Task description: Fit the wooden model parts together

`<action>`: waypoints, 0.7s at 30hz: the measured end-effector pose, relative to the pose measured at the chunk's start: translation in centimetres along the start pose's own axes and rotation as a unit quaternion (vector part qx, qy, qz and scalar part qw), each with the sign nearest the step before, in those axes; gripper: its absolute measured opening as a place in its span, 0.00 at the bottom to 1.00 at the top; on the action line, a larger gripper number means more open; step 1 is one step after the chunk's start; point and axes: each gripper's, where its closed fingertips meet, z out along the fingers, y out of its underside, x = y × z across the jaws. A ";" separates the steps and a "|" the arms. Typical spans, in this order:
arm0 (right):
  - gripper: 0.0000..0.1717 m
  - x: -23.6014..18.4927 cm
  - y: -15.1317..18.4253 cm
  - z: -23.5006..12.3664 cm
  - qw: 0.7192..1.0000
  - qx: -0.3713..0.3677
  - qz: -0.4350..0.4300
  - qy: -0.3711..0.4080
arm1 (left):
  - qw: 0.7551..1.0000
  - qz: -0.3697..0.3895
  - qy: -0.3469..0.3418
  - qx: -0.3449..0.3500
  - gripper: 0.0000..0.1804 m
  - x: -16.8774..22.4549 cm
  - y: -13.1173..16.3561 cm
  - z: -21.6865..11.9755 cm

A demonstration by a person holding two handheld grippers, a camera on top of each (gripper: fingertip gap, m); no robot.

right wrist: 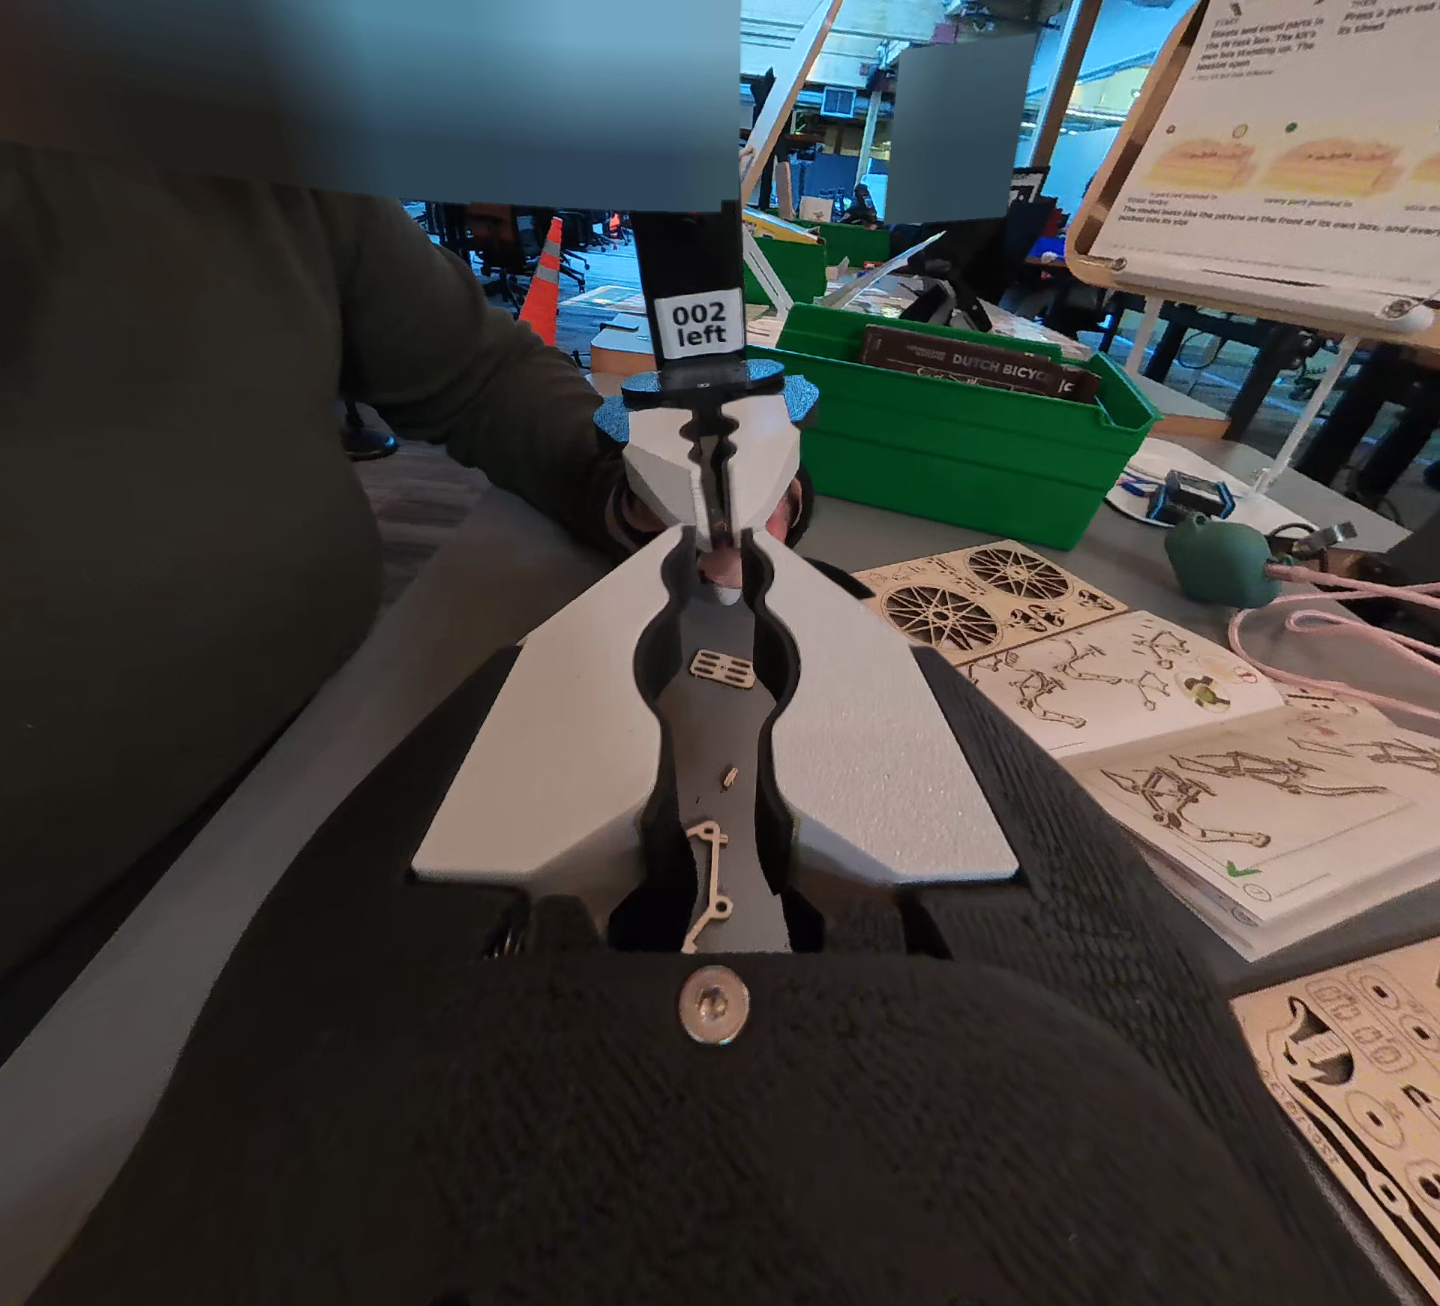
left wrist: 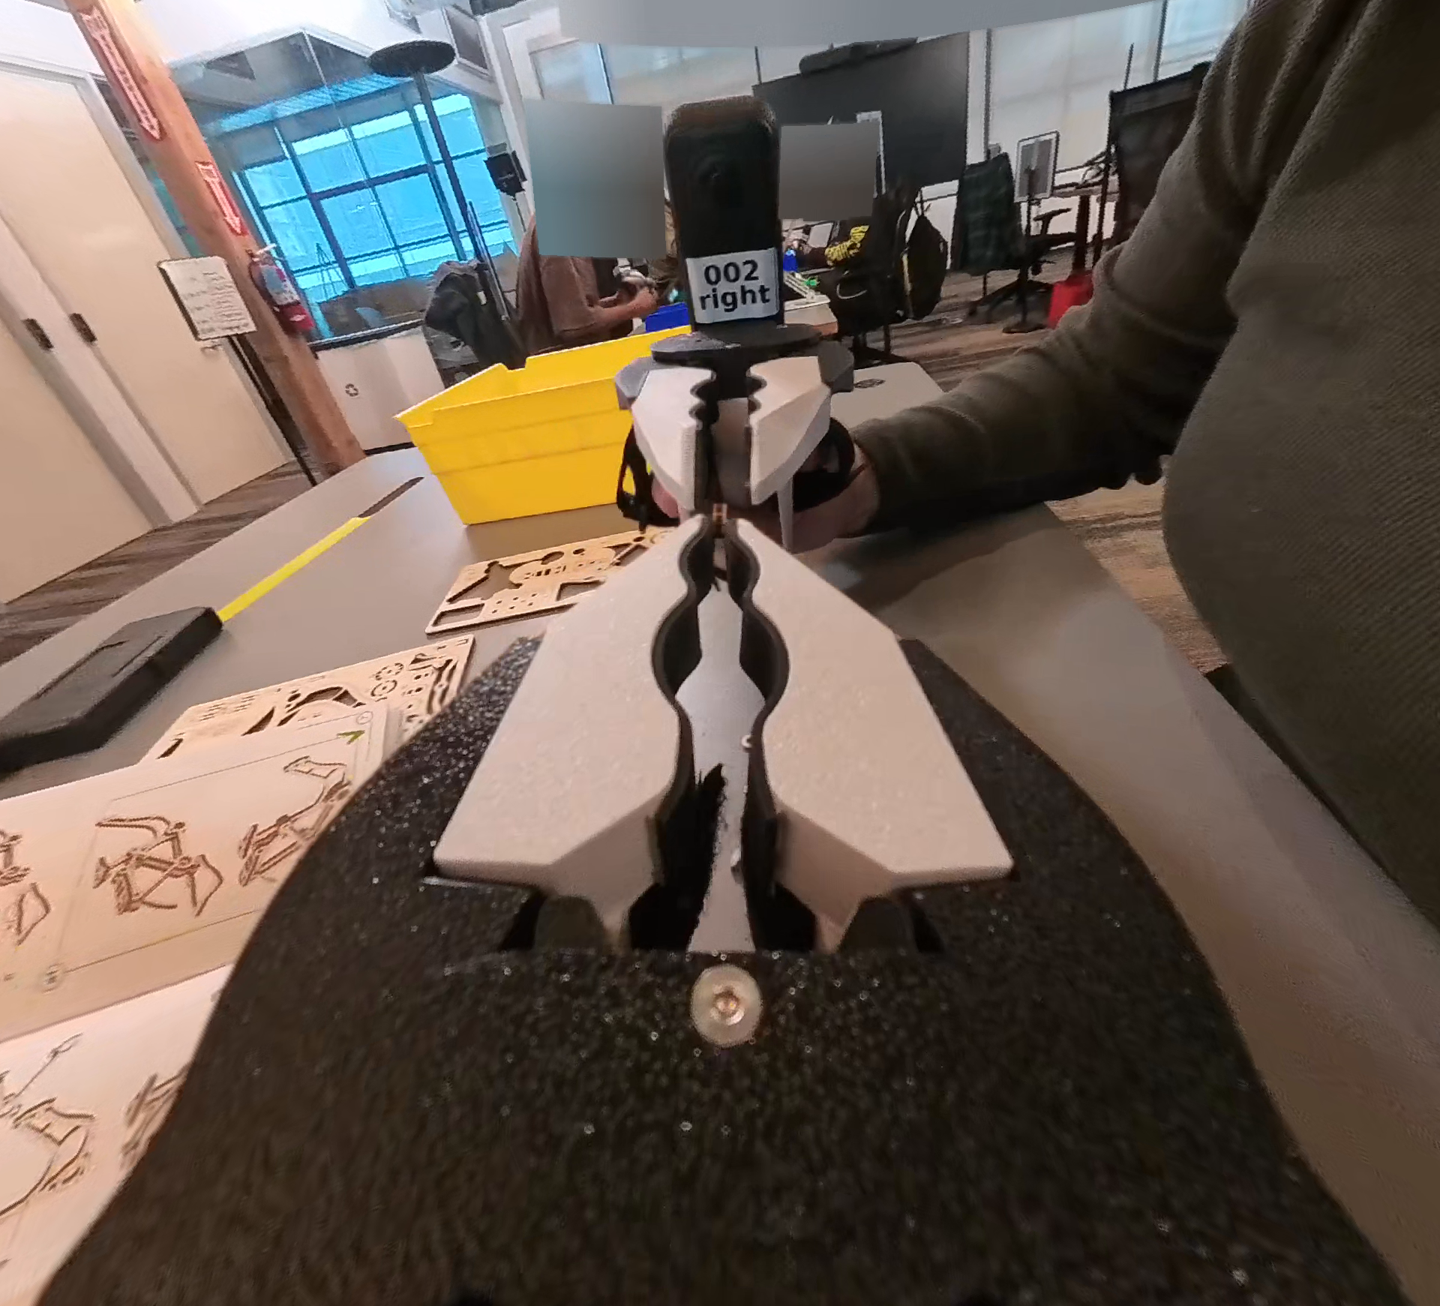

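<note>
Wooden loose parts, a slotted plate and a thin bracket, lie on the grey table under the right gripper, whose jaws stand slightly apart, seemingly holding nothing. Tip to tip beyond it, the left gripper pinches a small wooden piece. Farther right lie wooden sheets and a green bin.

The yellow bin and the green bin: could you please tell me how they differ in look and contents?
Colour: the yellow bin is bright yellow, the green bin deep green. Contents: a dark box stands up out of the green bin, while nothing shows above the yellow bin's rim; its inside is hidden. Both are ribbed plastic bins of the same shape, standing on the grey table.
</note>
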 end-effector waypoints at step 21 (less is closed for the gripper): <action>0.00 -0.4 0.3 0.3 0.999 -0.016 -0.039 0.012 | 1.000 0.000 0.007 -0.004 0.00 0.5 0.1 0.2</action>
